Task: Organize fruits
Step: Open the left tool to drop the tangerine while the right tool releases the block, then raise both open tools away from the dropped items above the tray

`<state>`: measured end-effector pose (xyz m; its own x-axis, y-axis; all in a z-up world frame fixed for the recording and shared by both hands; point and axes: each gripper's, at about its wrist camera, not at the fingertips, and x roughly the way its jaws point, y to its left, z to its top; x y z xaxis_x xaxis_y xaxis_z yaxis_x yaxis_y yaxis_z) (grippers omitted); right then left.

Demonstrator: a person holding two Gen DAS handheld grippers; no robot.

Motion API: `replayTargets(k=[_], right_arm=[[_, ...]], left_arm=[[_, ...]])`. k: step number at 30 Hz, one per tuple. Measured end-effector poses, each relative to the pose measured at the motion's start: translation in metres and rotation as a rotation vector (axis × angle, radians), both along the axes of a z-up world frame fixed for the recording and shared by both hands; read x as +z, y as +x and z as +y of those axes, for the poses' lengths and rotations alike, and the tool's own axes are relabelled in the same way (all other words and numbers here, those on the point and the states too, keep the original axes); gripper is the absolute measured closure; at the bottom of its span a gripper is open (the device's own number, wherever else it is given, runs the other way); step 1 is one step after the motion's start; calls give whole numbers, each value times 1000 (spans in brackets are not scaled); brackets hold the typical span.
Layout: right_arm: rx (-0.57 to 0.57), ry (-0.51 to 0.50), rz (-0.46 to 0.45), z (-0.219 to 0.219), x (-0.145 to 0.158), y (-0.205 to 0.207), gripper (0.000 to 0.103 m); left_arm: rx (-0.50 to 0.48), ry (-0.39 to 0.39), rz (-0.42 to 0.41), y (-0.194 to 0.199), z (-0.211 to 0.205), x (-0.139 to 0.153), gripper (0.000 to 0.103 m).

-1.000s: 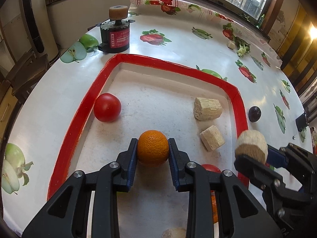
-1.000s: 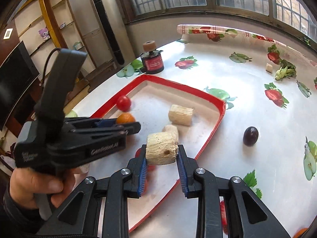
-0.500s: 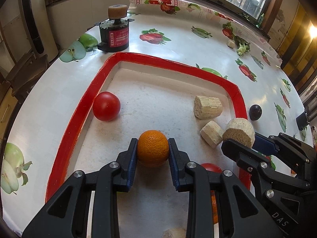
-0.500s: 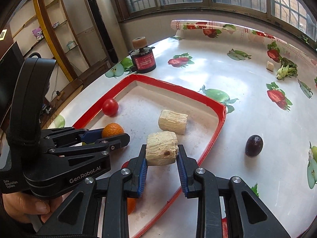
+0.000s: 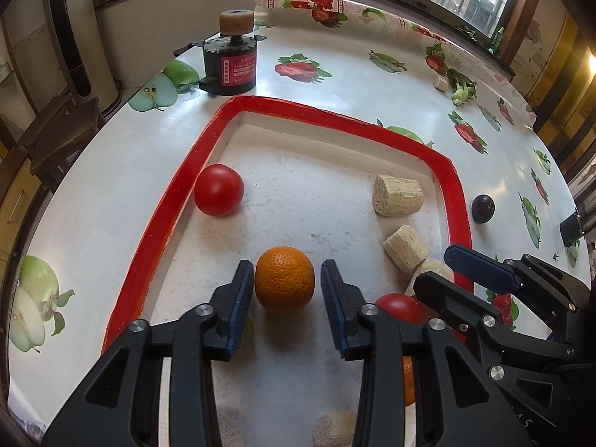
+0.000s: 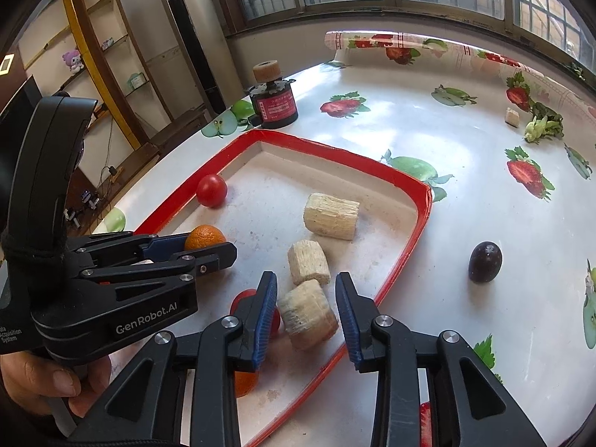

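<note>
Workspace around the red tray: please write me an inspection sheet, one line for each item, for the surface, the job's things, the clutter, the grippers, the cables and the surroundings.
Surface: table under a glossy cloth printed with fruit.
Job's things: red-rimmed tray holds an orange, a tomato, a second tomato and pale corn-like chunks, one at; a dark plum lies outside on the cloth.
Clutter: black and red cylinder device; greens at the far edge.
Grippers: left gripper has just been opening, orange between its jaws, no longer squeezed; right gripper has just been opening around a chunk resting in the tray.
Cables: nothing seen on the table.
Surroundings: windows, shelves, tall standing unit.
</note>
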<state>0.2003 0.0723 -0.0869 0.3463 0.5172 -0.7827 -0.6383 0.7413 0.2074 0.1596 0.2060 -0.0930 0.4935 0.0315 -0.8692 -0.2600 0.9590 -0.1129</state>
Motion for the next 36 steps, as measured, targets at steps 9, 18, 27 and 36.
replayTargets(k=[9, 18, 27, 36], right_arm=[[3, 9, -37, -11, 15, -13, 58], [-31, 24, -59, -43, 28, -31, 49], [-102, 49, -71, -95, 37, -49, 42], [-202, 54, -55, -149, 32, -58, 42]], left_arm=[[31, 27, -33, -14, 6, 15, 46], [28, 26, -39, -26, 0, 20, 46], [-19, 16, -70, -34, -24, 35, 46], [-97, 10, -85, -34, -59, 44, 46]])
